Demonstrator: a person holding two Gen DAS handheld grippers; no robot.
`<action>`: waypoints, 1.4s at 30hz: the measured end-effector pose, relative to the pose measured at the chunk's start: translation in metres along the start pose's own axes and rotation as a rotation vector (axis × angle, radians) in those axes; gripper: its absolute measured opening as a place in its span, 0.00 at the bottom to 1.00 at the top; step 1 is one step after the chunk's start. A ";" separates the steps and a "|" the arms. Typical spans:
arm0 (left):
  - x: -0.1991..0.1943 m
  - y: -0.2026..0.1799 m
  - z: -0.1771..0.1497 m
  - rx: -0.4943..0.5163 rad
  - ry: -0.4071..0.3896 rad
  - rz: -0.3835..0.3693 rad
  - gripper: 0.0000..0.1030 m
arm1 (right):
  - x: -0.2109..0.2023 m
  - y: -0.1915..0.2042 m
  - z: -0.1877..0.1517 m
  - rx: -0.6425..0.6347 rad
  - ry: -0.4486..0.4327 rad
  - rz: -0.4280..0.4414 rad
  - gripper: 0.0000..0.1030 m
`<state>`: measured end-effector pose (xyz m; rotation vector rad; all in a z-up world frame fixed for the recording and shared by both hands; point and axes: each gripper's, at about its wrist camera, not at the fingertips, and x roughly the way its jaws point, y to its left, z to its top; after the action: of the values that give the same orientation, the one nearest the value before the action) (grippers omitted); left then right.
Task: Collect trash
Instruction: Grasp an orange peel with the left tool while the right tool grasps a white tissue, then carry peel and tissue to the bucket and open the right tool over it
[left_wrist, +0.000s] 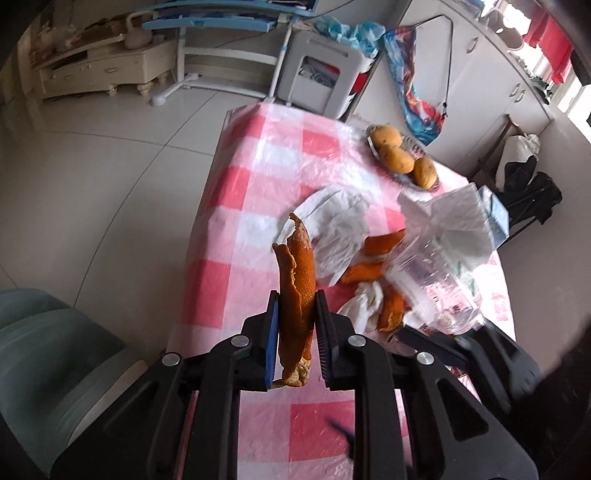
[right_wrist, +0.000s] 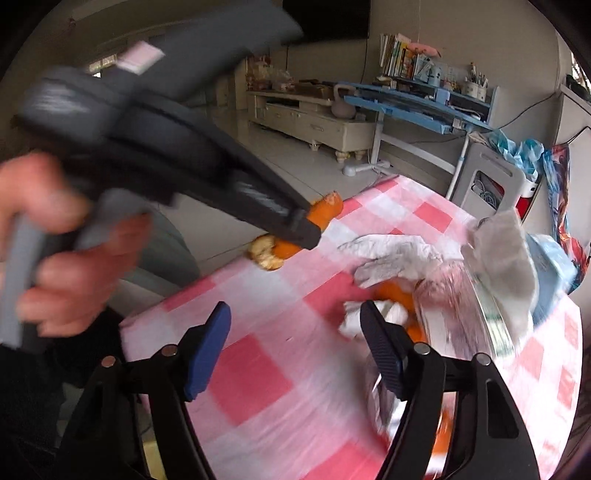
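Two grippers over pink-checked tablecloth. Left gripper clamped on long strip of orange peel, lifted clear of cloth. Right gripper jaws apart, nothing between pads, beside blurred clear plastic bag. More peel pieces and crumpled tissues on cloth, near bag. No legible writing or labels anywhere.

Glossy plastic tablecloth; rough, pitted orange peel; crumpled paper tissue.
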<state>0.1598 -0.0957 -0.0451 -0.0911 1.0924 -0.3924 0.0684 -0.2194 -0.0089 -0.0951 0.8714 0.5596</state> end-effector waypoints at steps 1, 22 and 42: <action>-0.002 -0.001 0.002 0.002 -0.009 0.002 0.18 | 0.005 -0.006 0.000 0.013 0.013 -0.005 0.62; -0.011 0.005 0.024 -0.024 -0.065 0.012 0.18 | 0.013 -0.049 0.015 0.122 0.045 0.048 0.14; -0.037 -0.049 -0.032 0.203 -0.155 0.124 0.18 | -0.109 -0.043 -0.007 0.244 -0.222 0.267 0.14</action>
<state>0.1043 -0.1241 -0.0161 0.1239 0.8959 -0.3766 0.0291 -0.3043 0.0617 0.3042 0.7333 0.6938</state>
